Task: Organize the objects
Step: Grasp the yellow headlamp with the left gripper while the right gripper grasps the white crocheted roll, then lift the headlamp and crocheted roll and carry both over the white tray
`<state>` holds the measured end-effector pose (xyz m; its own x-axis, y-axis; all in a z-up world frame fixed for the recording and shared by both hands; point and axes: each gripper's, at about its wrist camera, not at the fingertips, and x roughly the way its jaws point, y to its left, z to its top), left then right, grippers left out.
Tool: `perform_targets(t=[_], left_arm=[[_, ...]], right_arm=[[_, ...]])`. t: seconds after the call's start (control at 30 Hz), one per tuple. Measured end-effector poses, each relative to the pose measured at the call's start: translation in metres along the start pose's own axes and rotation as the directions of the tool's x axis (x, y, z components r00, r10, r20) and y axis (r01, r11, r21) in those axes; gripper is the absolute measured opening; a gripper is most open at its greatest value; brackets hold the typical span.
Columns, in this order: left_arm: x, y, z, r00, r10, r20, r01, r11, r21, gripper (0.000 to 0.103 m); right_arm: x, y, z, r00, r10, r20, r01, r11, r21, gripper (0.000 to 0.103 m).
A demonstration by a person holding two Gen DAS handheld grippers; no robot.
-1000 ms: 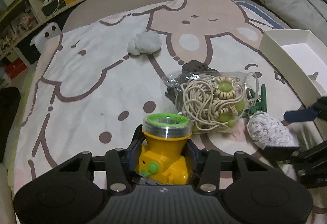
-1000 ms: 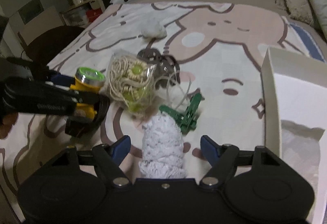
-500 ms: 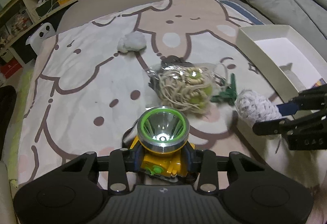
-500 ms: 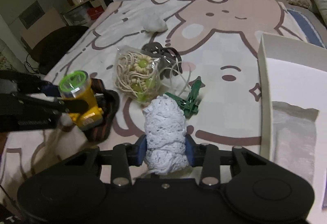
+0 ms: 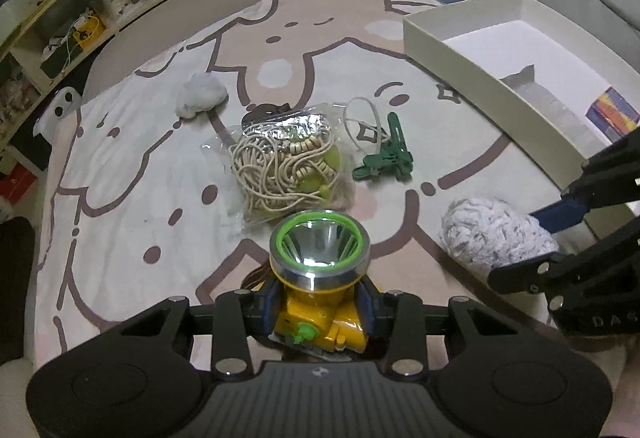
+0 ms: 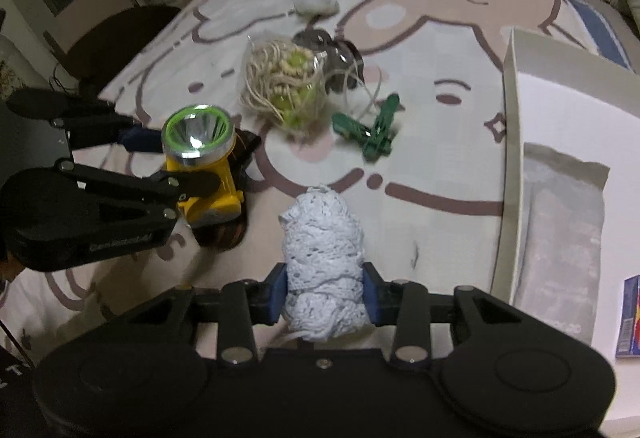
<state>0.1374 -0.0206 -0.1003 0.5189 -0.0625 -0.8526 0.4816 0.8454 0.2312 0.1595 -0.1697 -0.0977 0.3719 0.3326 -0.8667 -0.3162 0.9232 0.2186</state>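
Now the left gripper (image 5: 318,312) is clenched on a yellow plastic headlamp with a green-rimmed silver reflector (image 5: 319,262), its blue pads pressing the yellow body on both sides and the lens facing away from the camera. To its right, the right gripper (image 6: 324,298) grasps a white crocheted yarn bundle (image 6: 323,262) squeezed between its blue pads; its jaws closed on the bundle within the last second. Both held things sit at the near side of a pale bedspread printed with a brown-outlined cartoon animal (image 5: 132,174). Farther off lies a clear plastic bag of beige cord and green beads (image 5: 288,170), with a dark green plastic clip (image 5: 386,158) just to its right. A crumpled white wad (image 5: 202,98) lies far left. At the right stands an open white cardboard box (image 5: 472,54) with a blue carton (image 6: 631,322) in its near corner.
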Motion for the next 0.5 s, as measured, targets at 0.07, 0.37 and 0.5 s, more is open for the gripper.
perform_targets(t=[0.07,0.37,0.5], left_arm=[[0.004,0.003,0.002,1.000,-0.002,0.005,0.002,1.000,-0.009,0.040],[0.003,0.024,0.006,0.999,-0.041,0.019,0.043,0.989,-0.143,0.040],[-0.008,0.038,0.008,0.997,-0.059,0.051,0.070,0.967,-0.244,0.040]], right_arm=[[0.006,-0.002,0.000,1.000,-0.005,-0.010,0.005,1.000,0.004,0.040],[0.021,-0.003,0.001,0.999,-0.010,-0.037,0.010,1.000,0.003,0.039],[0.008,-0.005,0.005,1.000,-0.011,0.029,0.010,1.000,0.016,0.038]])
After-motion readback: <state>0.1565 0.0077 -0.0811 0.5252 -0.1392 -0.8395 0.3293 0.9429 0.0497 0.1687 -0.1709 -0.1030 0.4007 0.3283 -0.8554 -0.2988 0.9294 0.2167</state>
